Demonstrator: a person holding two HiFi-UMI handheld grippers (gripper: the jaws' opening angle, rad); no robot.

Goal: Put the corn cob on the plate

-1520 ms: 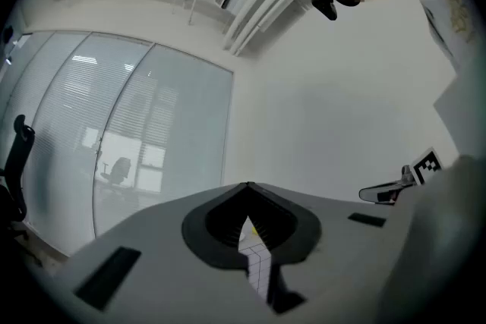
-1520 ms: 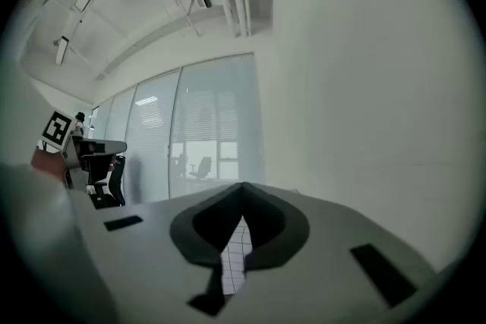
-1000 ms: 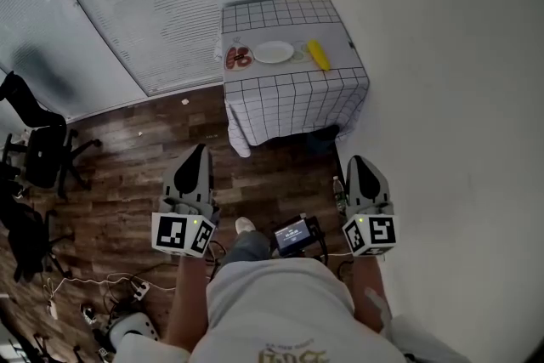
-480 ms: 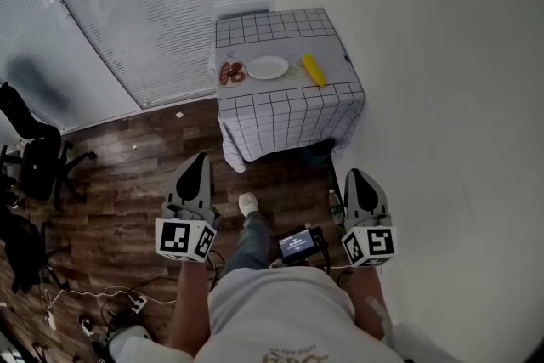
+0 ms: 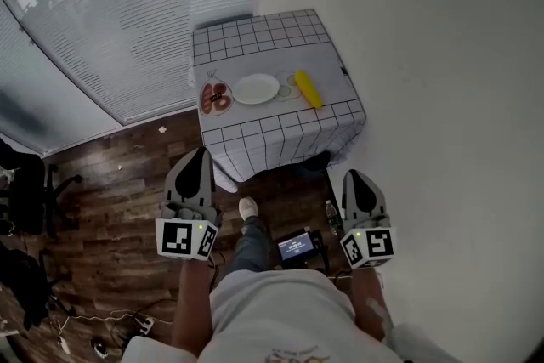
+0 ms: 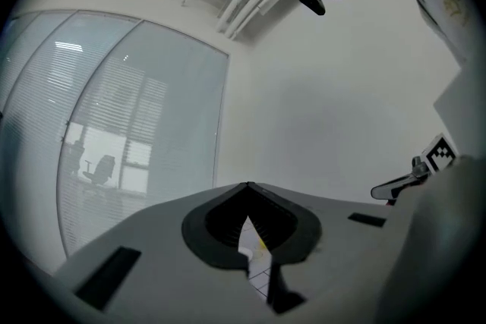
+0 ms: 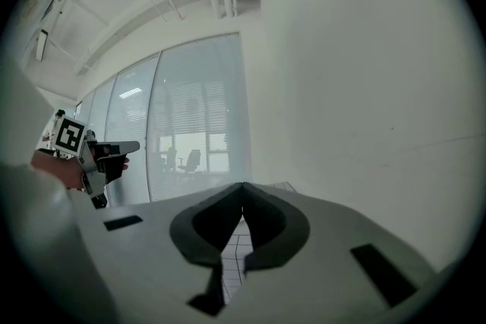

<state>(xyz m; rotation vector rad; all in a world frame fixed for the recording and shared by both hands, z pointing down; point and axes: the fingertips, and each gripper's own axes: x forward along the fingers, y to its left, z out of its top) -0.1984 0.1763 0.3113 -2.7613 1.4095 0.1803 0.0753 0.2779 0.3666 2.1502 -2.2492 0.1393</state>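
Observation:
A yellow corn cob lies on a small table with a white checked cloth, just right of a white plate. My left gripper and right gripper are both shut and empty. They hover over the wooden floor, well short of the table's front edge. Through the slit of the left gripper a sliver of the plate and corn shows. Only the checked cloth shows past the right gripper.
A smaller dish with red food sits left of the plate. Cucumber slices lie between plate and corn. The white wall runs along the right, a glass partition with blinds at the left. A device with a screen and a bottle stand on the floor.
I have walked toward the table: it has grown larger and slid lower and left in the head view. Both grippers stay shut and level in front of me.

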